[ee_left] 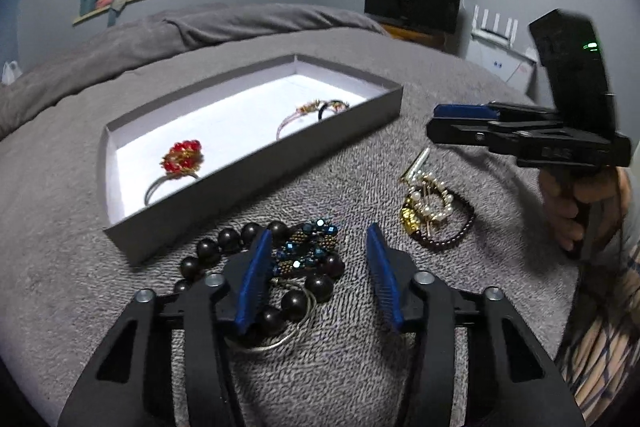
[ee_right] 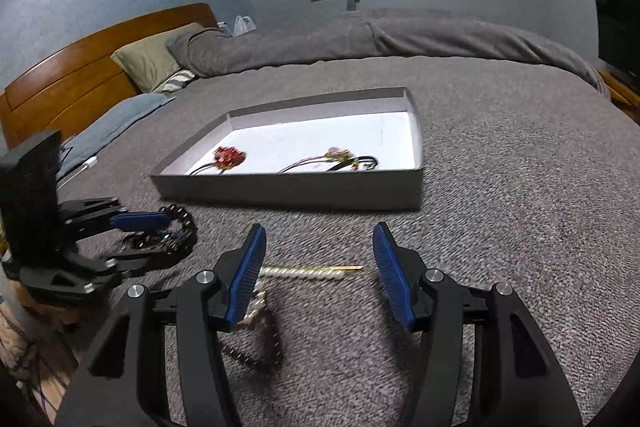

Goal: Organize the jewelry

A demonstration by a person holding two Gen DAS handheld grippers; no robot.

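A grey blanket covers the bed, and on it sits the shallow box, already holding a red beaded ring and a thin bangle. Just in front of the box lies the dark bead bracelet, tangled with a blue crystal piece. The left gripper hangs over that pile, jaws partly apart, nothing pinched. The right gripper hovers moderately wide and empty above the pearl cluster. Those beads look smooth, loose and floppy; best pinched across the strand, not one round bead.
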